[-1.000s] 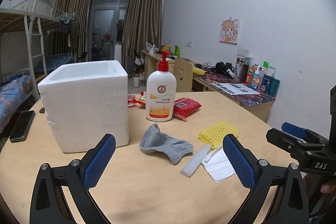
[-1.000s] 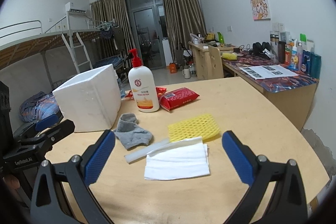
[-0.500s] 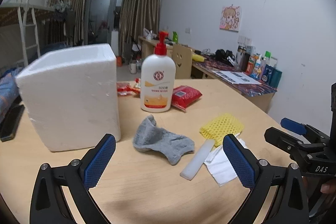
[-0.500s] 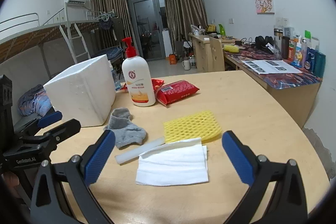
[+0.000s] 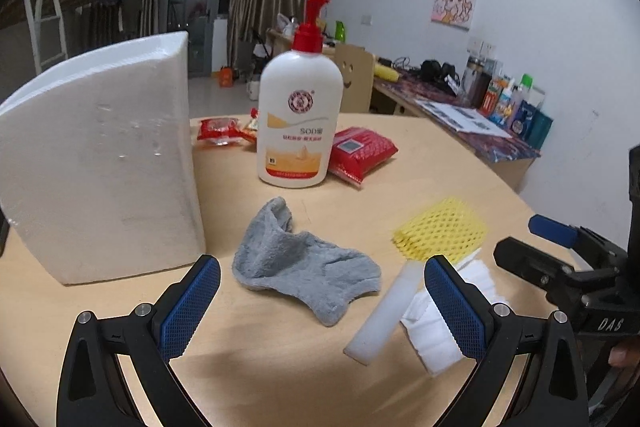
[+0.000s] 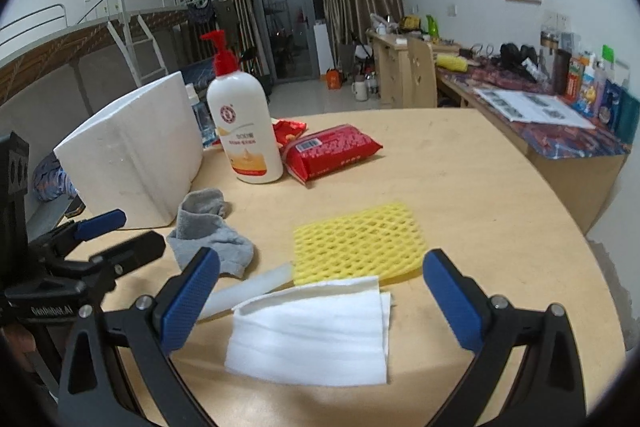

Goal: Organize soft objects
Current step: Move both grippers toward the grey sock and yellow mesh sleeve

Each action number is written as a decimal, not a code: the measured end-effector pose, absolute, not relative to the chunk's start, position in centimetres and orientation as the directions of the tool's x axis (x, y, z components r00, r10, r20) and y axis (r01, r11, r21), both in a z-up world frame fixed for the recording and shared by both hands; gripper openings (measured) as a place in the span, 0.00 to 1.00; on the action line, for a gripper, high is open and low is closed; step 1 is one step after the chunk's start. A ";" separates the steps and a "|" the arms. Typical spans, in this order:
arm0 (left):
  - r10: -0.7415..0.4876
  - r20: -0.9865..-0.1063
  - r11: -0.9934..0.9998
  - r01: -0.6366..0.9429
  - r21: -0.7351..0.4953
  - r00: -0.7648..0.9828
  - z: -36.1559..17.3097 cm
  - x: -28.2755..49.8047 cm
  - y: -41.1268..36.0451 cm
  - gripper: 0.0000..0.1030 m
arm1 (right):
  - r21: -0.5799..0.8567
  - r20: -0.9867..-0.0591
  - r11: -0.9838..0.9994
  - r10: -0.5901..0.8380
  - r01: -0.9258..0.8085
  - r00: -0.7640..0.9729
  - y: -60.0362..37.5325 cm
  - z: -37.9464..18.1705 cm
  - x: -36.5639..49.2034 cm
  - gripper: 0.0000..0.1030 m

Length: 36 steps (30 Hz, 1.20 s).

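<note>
On the round wooden table [image 6: 480,195] in front of you lie four soft things: one grey sock [image 5: 304,263], one yellow foam net [image 6: 356,243], one folded white sheet of padding [image 6: 312,339] and one white foam strip [image 5: 380,315]. Your left gripper [image 5: 320,303] hangs just above the tabletop with its two blue pads spread wide, holding nothing; the sock lies between and just beyond them, beside the single white foam box [image 5: 100,163], and the strip lies by its right pad. Your right gripper [image 6: 316,303] is likewise spread wide and empty, with the white sheet between its fingers and the yellow net just past it, their edges touching. Behind the sock stands one white pump bottle [image 6: 244,131] with a red top, upright. One red wipes pack [image 6: 332,151] lies beside it, with two smaller red packets [image 5: 228,133] behind. Each gripper shows at the edge of the other's view.
</note>
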<state>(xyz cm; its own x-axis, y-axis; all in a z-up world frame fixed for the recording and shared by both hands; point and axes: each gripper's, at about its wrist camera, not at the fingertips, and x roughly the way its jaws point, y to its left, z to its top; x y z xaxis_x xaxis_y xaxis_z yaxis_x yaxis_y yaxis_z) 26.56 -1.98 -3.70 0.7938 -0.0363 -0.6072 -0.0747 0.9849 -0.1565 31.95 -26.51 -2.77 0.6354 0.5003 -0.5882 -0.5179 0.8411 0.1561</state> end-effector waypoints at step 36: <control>-0.044 -0.734 0.987 -0.085 -0.138 0.677 -8.2 32.6 -0.9 0.69 | 0.101 -0.783 0.835 0.402 -0.542 0.474 -24.0 -6.6 40.1 0.84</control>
<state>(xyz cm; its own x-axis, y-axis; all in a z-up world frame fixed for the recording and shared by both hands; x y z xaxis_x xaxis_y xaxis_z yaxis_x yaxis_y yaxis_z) 32.63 -0.92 -8.23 0.6772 -0.0444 -0.7345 -0.0849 0.9868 -0.1379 40.15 -24.00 -6.62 0.4744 0.4024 -0.7830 -0.5417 0.8345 0.1007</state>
